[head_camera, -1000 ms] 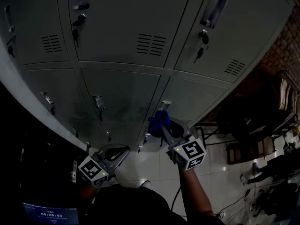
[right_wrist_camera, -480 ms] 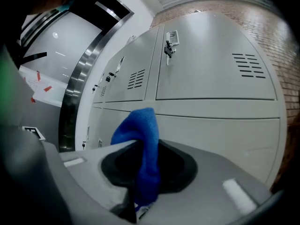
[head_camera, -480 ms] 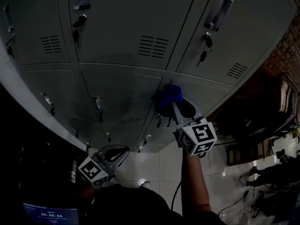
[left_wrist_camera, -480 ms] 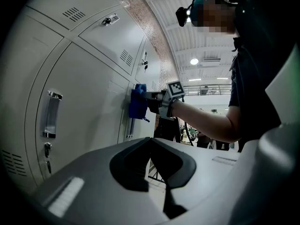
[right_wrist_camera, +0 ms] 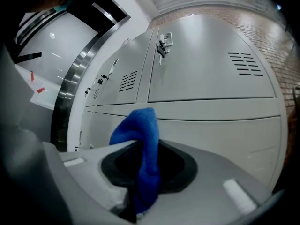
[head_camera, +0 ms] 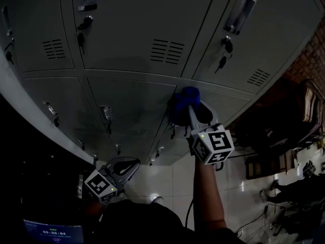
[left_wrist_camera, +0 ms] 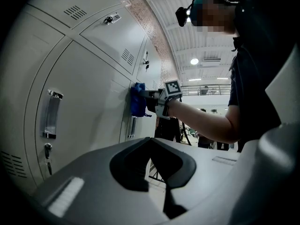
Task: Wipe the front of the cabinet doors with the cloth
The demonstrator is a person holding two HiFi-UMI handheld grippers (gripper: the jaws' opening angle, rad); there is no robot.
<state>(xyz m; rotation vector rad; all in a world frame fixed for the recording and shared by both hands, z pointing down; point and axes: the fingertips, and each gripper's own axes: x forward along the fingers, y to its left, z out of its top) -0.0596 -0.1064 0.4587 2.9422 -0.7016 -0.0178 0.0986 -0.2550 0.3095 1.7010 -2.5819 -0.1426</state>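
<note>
Grey locker doors [head_camera: 132, 19] are filling my view, with a brick wall [head_camera: 310, 50] running off to the right. My right gripper [head_camera: 190, 108] is clamping the blue cloth [head_camera: 183, 99] and pressing it onto a door front near the seam between the upper and lower rows. My left gripper [head_camera: 131, 164] is hanging low, jaws together on nothing (idle, I judge). The cloth is sitting just above a door handle [left_wrist_camera: 132, 126]. If I'm dragging downward, a fold could be catching there and pulling free of the jaws.

Head view looks down — all views (close in) share cabinet doors [head_camera: 137, 14].
</note>
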